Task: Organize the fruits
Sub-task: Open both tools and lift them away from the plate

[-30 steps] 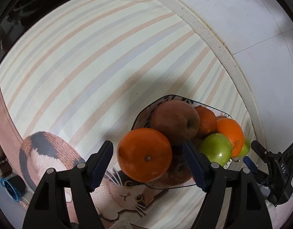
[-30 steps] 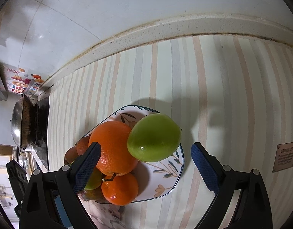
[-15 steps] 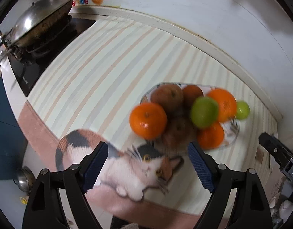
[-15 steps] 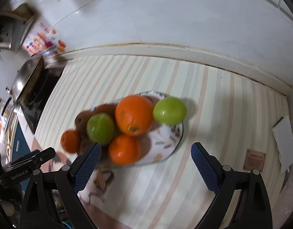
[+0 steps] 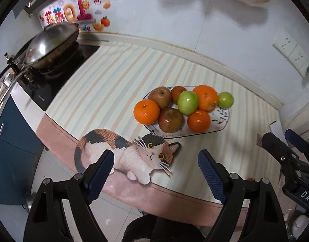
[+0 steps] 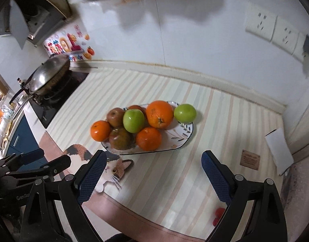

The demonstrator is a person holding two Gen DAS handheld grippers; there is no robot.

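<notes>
Two black grippers, left (image 5: 155, 173) and right (image 6: 152, 175), jaws wide and empty, short of the leaf-patterned white fruit plate (image 5: 222, 119).

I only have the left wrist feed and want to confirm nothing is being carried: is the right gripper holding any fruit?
Observer: No. The right gripper is open with nothing between its fingers, on the near side of the plate.
Operator: What does it hide at the counter's right end?
Observer: A small brown label lies flat on the striped mat, in full view from the right wrist.
Operator: Anything beside that?
Observer: A white card lies at the counter's right edge, just right of the label and not touching it.
</notes>
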